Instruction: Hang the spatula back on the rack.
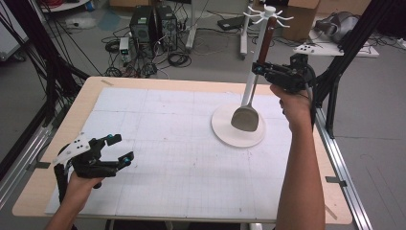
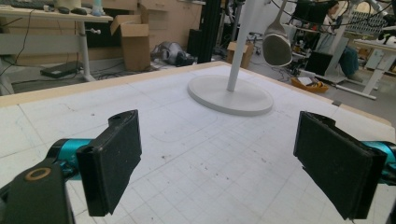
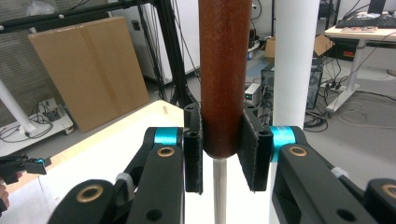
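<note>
1. Nearest the camera, the left gripper (image 1: 115, 149) is kept low over the white gridded surface (image 1: 167, 158), its jaws spread wide with nothing between them; it appears to be parked clear of the work.
2. At the far right, the right gripper (image 1: 259, 70) is clamped on the spatula (image 1: 253, 86) at the lower end of its brown wooden handle, so the tool can be steered by its thick part.
3. Beside the white hook stand (image 1: 239, 132), the spatula is held off the surface, apparently for hanging.
4. Its long axis is near vertical: the handle points up toward the hooks, the blade down over the stand's round base.
</note>
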The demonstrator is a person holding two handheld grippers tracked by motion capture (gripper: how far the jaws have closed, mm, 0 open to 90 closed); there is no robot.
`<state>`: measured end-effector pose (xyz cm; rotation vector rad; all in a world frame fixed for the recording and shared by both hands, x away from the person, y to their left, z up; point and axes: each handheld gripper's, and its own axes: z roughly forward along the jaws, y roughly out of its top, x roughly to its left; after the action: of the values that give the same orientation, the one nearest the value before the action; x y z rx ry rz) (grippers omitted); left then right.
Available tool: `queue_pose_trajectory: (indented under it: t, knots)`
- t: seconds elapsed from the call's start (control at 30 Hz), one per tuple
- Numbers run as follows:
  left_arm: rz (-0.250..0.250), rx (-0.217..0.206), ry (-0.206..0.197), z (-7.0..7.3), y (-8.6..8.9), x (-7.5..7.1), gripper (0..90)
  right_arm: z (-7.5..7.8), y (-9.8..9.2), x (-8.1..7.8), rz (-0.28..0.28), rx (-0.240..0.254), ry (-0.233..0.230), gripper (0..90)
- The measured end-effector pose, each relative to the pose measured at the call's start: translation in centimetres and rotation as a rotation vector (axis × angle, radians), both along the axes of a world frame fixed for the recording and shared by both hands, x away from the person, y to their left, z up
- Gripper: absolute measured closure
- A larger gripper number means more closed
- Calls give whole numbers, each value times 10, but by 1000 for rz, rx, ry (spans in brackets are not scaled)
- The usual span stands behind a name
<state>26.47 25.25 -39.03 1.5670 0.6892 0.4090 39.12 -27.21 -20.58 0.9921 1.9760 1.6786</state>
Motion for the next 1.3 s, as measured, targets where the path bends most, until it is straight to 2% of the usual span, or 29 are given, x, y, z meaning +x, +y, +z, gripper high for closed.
queue_pose_trajectory:
  t: [0.27,0.37,0.4,0.47,0.5,0.57,0.63,0.67,0.7,0.77,0.93,0.97,1.0,1.03,1.07,1.17,1.23,1.3]
  knots:
    - [0,0,0,-1,0,0,155,-4,0,-3,-19,-5,-25,717]
    - [7,-8,-2,-1,1,0,155,-7,-3,-10,-47,-5,-36,597]
    - [7,-9,-3,-1,2,0,155,-8,-4,-13,-60,-15,-34,569]
    - [9,-8,-2,-1,2,0,155,-11,-7,-21,-80,-38,-61,475]
    - [10,-10,-2,-2,2,0,155,-11,-7,-21,-80,-38,-61,475]
    - [15,-13,3,-3,3,0,155,-20,-12,-35,-114,-79,-94,377]
    - [18,-14,2,-3,3,1,155,-23,-13,-39,-120,-92,-93,354]
    - [18,-12,2,-3,3,1,155,-30,-14,-45,-125,-120,-101,311]
    - [21,-11,2,-4,4,1,155,-41,-15,-55,-144,-134,-88,228]
    - [24,-10,3,-4,4,1,155,-53,-16,-66,-167,-141,-86,174]
    - [30,-9,2,-5,4,1,155,-88,-20,-95,-179,-140,-81,165]
    - [30,-7,1,-5,4,1,155,-88,-20,-95,-179,-140,-81,165]
    - [34,-8,3,-6,4,1,155,-102,-20,-106,-187,-149,-78,165]
    - [34,-8,3,-6,4,1,155,-102,-20,-106,-187,-149,-78,165]
    - [35,-8,2,-6,5,1,155,-112,-19,-116,-198,-162,-83,165]
    - [38,-4,0,-6,5,1,155,-119,-18,-124,-208,-172,-91,165]
    - [42,-6,-1,-7,5,1,155,-132,-16,-140,-216,-195,-94,165]
    - [46,-2,3,-8,5,2,155,-142,-16,-152,-233,-194,-94,165]
